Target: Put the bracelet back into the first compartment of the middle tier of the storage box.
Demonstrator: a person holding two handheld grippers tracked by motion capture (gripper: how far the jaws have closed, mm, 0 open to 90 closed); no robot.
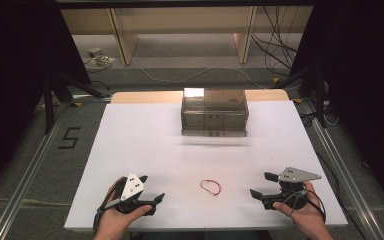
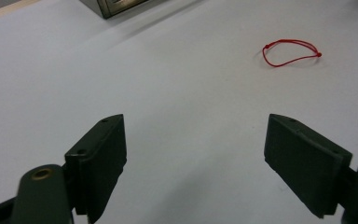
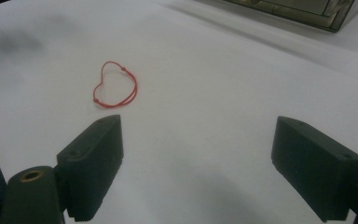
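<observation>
A thin red cord loop (image 1: 210,187) lies on the white table (image 1: 145,145) btw. left claw (image 1: 152,192) and right claw (image 1: 258,186) (both wide open, holding nothing).

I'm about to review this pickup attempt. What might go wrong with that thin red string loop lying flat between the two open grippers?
1. The red string loop lies flat on the white table; jaws may scrape the surface and slip over it.
2. Left gripper and right gripper face each other across the loop; reaching together, they could collide.
3. A sideways nudge could slide the light loop away.
</observation>
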